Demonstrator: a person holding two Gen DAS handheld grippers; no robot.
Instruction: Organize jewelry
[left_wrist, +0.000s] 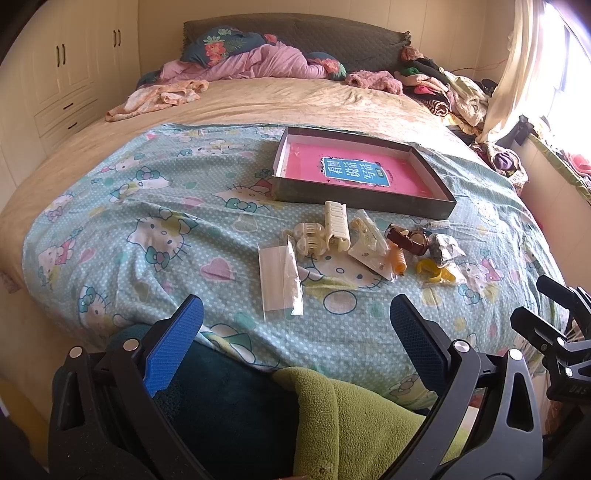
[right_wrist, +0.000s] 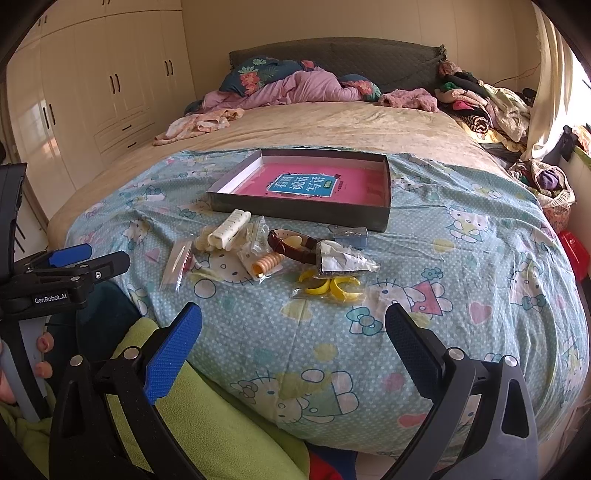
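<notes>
Right wrist: bare sheet (right_wrist: 461, 258) beside jewelry pile (right_wrist: 280, 254) (box (right_wrist: 295, 212) behind).

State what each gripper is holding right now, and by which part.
Nothing is held. The left gripper and right gripper both stand open above the bedspread, short of the jewelry pile.

The bedspread (right_wrist: 443, 258) is pale blue with white dots and cartoon cats; the box (right_wrist: 306, 212) is grey outside, holding a pink book (right_wrist: 306, 184); the bangles (right_wrist: 334, 287) are yellow; the watch strap (right_wrist: 286, 246) brown; the hair clip (right_wrist: 229, 229) cream.
</notes>
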